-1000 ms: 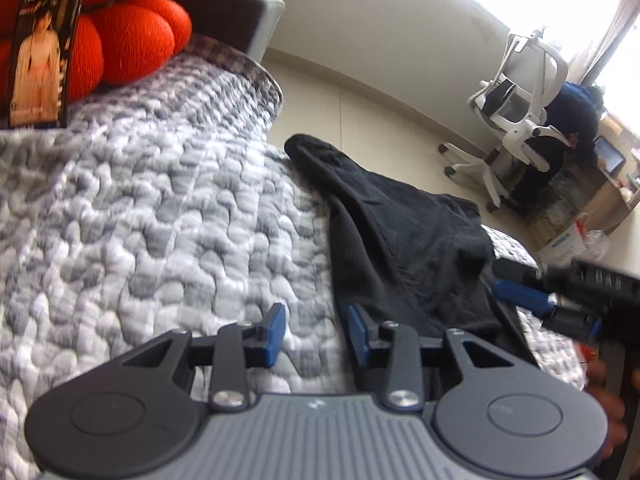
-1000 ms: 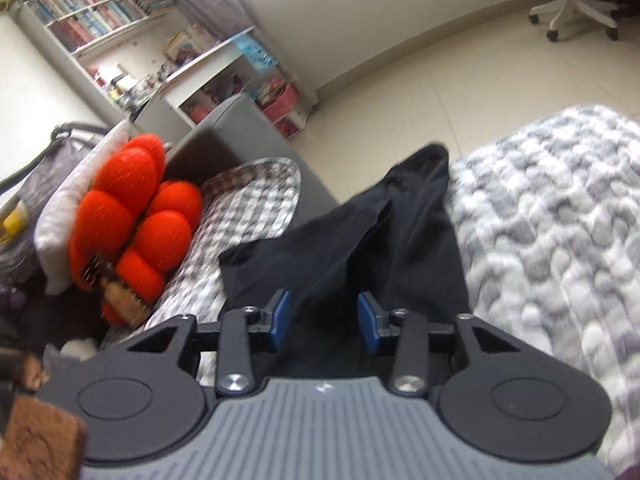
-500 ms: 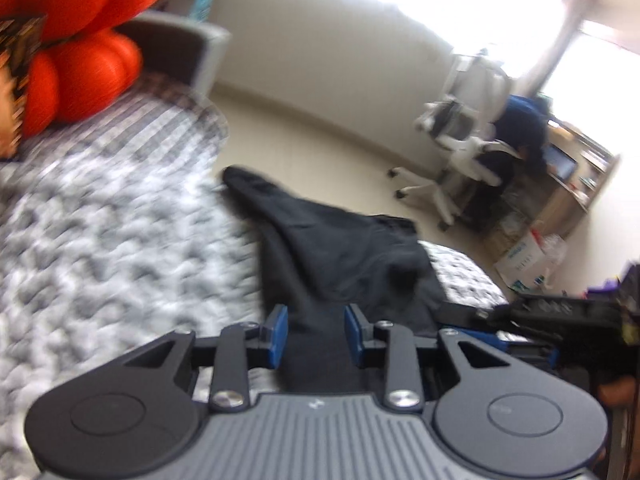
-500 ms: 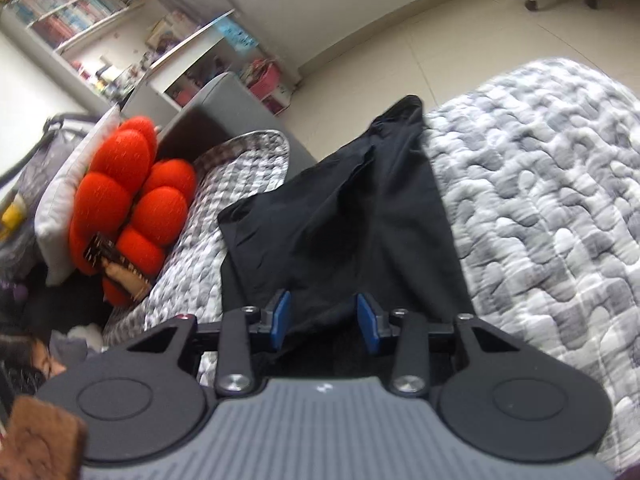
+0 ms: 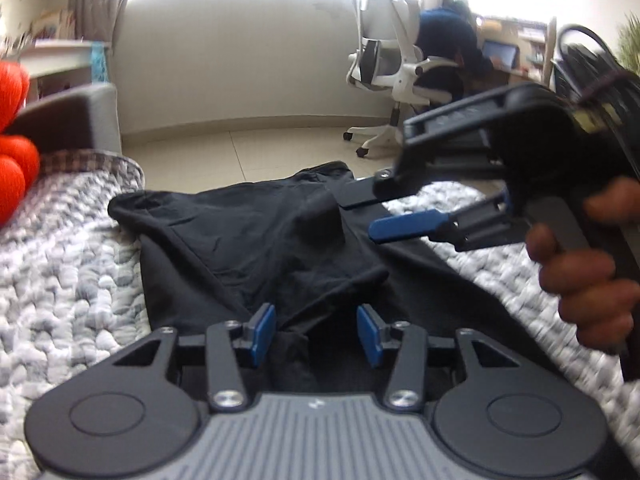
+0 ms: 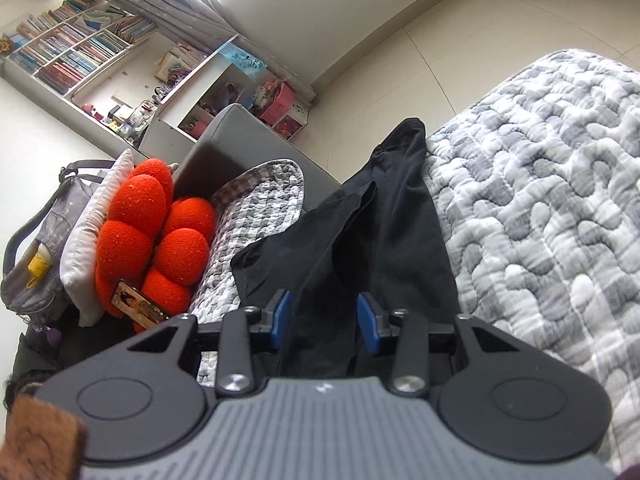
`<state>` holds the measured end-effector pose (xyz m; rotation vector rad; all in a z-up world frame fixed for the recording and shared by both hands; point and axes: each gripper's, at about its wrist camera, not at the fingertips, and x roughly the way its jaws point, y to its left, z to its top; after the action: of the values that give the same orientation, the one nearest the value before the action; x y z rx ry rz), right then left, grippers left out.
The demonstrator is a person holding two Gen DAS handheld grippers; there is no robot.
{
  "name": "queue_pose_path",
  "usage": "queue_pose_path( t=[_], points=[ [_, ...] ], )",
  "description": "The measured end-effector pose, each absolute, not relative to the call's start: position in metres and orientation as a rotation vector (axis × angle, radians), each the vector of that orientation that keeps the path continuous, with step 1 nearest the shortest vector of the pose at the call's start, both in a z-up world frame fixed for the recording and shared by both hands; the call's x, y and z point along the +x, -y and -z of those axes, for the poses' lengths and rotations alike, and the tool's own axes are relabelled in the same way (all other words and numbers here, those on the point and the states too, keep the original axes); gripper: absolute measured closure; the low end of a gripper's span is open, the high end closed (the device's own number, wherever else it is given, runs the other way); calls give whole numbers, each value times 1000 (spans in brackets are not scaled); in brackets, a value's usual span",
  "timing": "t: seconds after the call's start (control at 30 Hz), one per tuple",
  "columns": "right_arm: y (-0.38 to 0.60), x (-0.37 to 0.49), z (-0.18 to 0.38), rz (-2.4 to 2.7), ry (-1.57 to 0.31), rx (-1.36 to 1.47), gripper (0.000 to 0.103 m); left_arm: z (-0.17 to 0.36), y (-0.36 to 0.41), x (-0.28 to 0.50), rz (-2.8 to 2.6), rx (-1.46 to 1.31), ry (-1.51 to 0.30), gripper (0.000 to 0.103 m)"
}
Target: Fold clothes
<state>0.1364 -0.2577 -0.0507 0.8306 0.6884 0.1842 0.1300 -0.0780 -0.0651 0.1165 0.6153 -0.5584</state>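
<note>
Left wrist view: black garment (image 5: 256,248) is seen lying lengthwise toward bed's (image 5: 60,292) far edge, w/ a fold between spread, just-widened left tongs (image 5: 316,334); right tongs (image 6: 324,322) spread too.

My left wrist camera looked low across the black garment (image 5: 256,240) toward the office chair (image 5: 384,72); my right viewed it (image 6: 384,232) toward the bookshelf (image 6: 76,52).

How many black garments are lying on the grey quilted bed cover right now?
1: a single black garment spread on the grey quilted bed cover, its near end lying between both grippers' open jaws. Anything beneath the fabric or behind the grippers would be hidden.
</note>
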Motion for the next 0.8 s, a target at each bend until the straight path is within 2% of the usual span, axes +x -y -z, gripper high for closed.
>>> queue_pose_path(
  t=[0.27, 0.5, 0.67, 0.73, 0.77, 0.8],
  points=[
    [263, 128, 50, -216, -753, 828, 61, 45, 35, 139, 490, -51, -693, 58],
    [246, 103, 38, -331, -834, 841, 61, 48, -12, 136, 434, -188, -798, 80],
    [206, 109, 54, -397, -898, 823, 61, 57, -19, 138, 435, -242, -828, 82],
    [191, 114, 61, -389, -905, 763, 72, 58, -19, 138, 439, -252, -827, 82],
    [185, 116, 62, -382, -903, 741, 90, 58, -19, 138, 441, -257, -826, 82],
    [183, 117, 60, -377, -899, 727, 96, 58, -19, 138, 443, -252, -824, 82]
  ],
)
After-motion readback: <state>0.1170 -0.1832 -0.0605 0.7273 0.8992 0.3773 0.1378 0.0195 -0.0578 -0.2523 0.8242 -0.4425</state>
